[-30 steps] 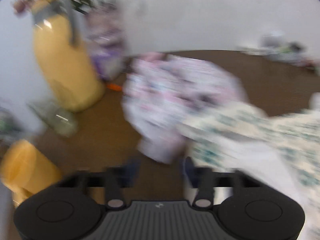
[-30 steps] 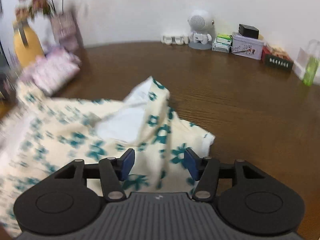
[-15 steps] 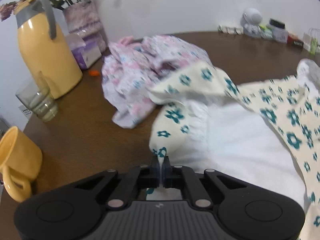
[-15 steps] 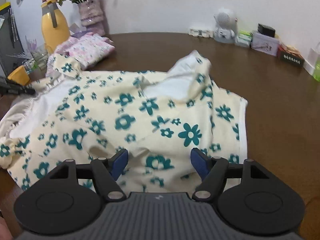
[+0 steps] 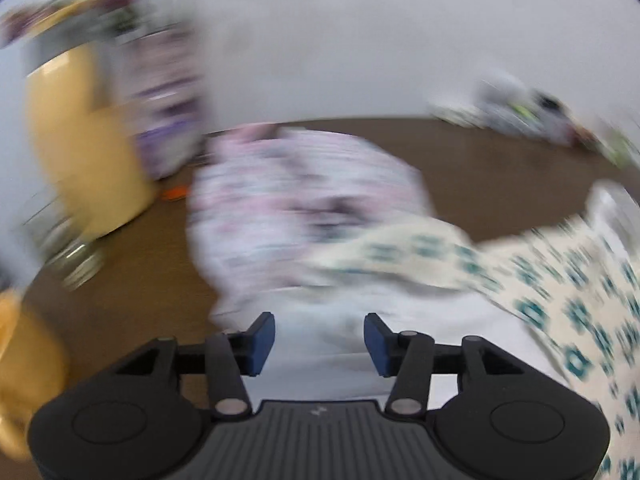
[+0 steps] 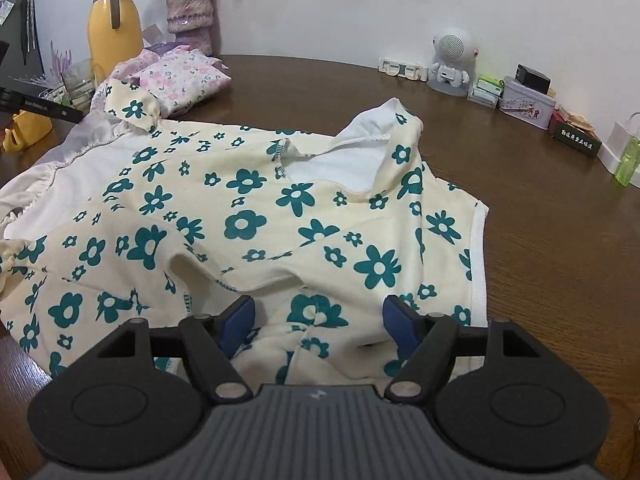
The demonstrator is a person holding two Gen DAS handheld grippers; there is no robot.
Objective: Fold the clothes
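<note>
A cream garment with teal flowers (image 6: 248, 216) lies spread and rumpled on the brown table (image 6: 520, 208), its white lining showing at the collar and left edge. My right gripper (image 6: 318, 318) hovers over its near hem, jaws opening, fabric below them but not pinched. The left wrist view is blurred: my left gripper (image 5: 319, 338) has its jaws opening over the garment's white lining (image 5: 320, 344), the pads off the cloth. The cream garment (image 5: 560, 280) runs off to the right there. A folded pink-flowered garment (image 6: 184, 76) (image 5: 296, 200) lies behind.
A yellow flask (image 6: 114, 36), a glass (image 6: 78, 82), a yellow mug (image 6: 24, 130) and a flower vase (image 6: 190, 12) stand at the far left. A small white robot figure (image 6: 452, 60), tins and boxes (image 6: 526, 102) and a green bottle (image 6: 628, 160) line the back right.
The left gripper, shut on the cream garment's edge half a second ago, has let go and its jaws have spread. The right gripper's jaws have widened a little and it has held still.
</note>
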